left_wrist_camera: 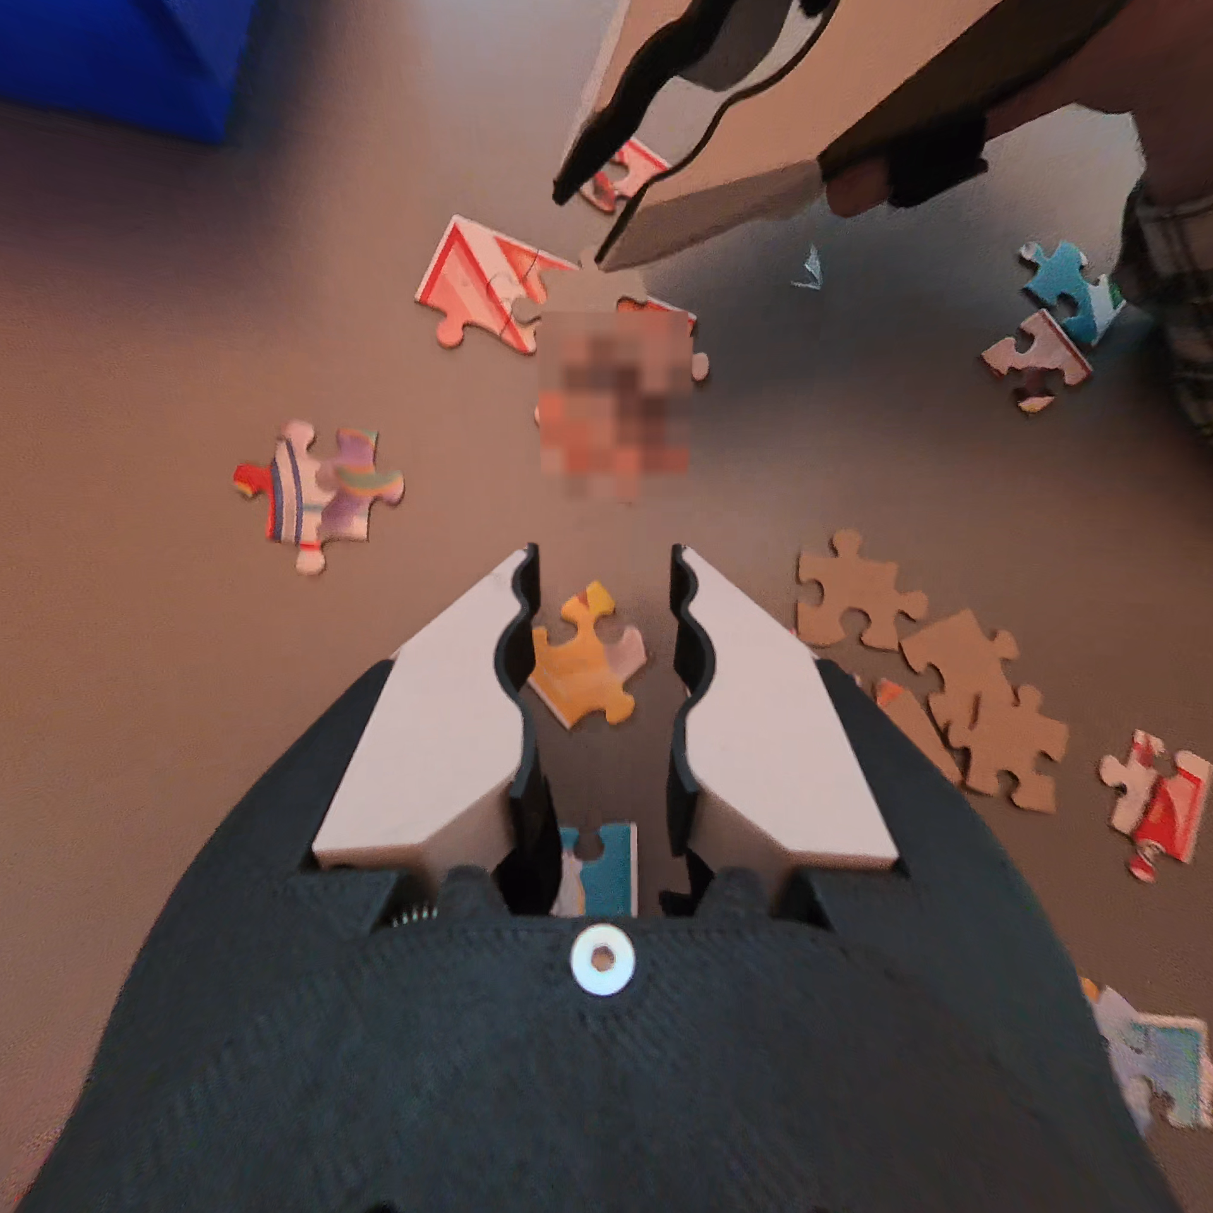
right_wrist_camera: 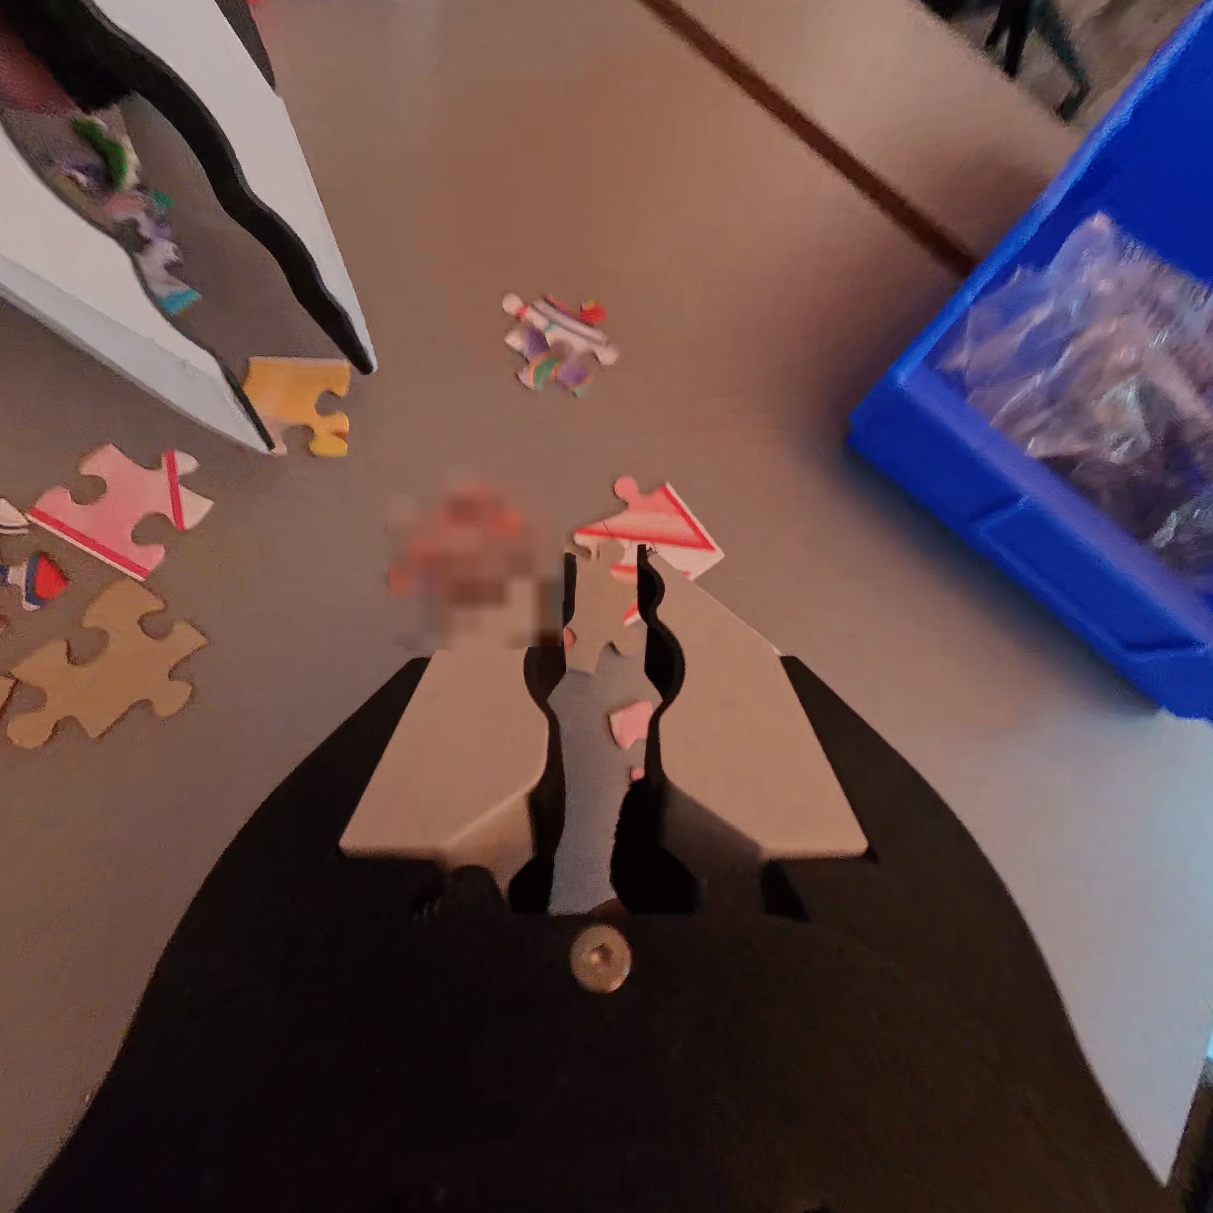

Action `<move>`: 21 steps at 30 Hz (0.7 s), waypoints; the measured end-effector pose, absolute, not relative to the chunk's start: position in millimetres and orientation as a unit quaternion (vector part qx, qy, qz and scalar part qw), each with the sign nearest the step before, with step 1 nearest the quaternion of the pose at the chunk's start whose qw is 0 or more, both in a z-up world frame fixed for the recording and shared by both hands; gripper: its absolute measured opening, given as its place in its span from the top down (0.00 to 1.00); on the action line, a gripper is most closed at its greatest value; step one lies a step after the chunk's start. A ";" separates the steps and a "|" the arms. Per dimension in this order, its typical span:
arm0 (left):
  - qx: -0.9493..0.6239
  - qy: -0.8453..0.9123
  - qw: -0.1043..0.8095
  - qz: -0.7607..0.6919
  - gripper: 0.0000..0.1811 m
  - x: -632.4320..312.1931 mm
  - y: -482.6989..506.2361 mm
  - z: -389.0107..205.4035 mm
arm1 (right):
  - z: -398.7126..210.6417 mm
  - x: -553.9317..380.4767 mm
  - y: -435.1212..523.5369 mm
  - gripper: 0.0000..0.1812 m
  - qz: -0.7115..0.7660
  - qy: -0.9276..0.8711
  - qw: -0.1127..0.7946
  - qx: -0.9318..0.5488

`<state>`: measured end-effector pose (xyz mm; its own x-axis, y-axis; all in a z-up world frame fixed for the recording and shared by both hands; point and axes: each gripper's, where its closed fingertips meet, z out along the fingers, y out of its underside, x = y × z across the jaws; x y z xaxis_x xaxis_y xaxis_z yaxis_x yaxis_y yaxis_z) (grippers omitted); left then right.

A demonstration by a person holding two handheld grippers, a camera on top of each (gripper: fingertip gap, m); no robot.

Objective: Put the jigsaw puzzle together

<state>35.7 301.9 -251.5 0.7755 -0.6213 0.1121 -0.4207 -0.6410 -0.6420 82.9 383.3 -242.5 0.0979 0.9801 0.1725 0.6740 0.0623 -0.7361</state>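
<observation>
Jigsaw pieces lie scattered on a brown table (left_wrist_camera: pixel 164 328). My left gripper (left_wrist_camera: pixel 604 551) is open and empty, hovering over a yellow piece (left_wrist_camera: pixel 581 663); both also show in the right wrist view: the gripper (right_wrist_camera: pixel 315 407) and the yellow piece (right_wrist_camera: pixel 295 394). My right gripper (right_wrist_camera: pixel 604 558) has its jaws a little apart. A grey face-down piece (right_wrist_camera: pixel 597 617) shows in the gap, lying beside joined red-and-white striped corner pieces (right_wrist_camera: pixel 663 532). In the left wrist view the right gripper (left_wrist_camera: pixel 581 230) stands over that piece (left_wrist_camera: pixel 591 285) by the striped pieces (left_wrist_camera: pixel 486 289).
A joined multicoloured pair (left_wrist_camera: pixel 321 492) lies to the left. Face-down tan pieces (left_wrist_camera: pixel 971 696) and a red piece (left_wrist_camera: pixel 1162 801) lie to the right, blue ones (left_wrist_camera: pixel 1076 289) farther back. A blue bin (right_wrist_camera: pixel 1050 426) holding a plastic bag stands at the right gripper's right. Left tips to right tips: about 10 centimetres. Measured from the fingertips, the grey face-down piece (right_wrist_camera: pixel 597 617) is 4 centimetres or so from the right gripper and 11 centimetres from the left. It is also in sight in the left wrist view (left_wrist_camera: pixel 589 288).
</observation>
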 end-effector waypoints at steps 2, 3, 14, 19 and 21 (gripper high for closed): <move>-0.892 0.301 0.305 -0.146 0.77 39.9 312.2 -255.5 | -241.6 87.8 387.8 0.90 0.227 -0.619 0.351 -0.665; -0.891 0.305 0.307 -0.139 0.76 42.9 317.9 -256.1 | -240.8 89.4 388.9 0.89 0.241 -0.607 0.345 -0.674; -0.888 0.321 0.305 -0.128 0.80 80.8 362.6 -276.3 | -275.9 98.8 382.2 0.89 0.264 -0.581 0.234 -0.734; -0.887 0.317 0.309 -0.127 0.81 80.6 363.2 -276.3 | -275.8 98.8 382.7 0.90 0.268 -0.576 0.231 -0.737; -0.886 0.321 0.312 -0.120 0.84 80.0 363.2 -276.3 | -275.8 98.9 382.8 0.90 0.268 -0.577 0.232 -0.736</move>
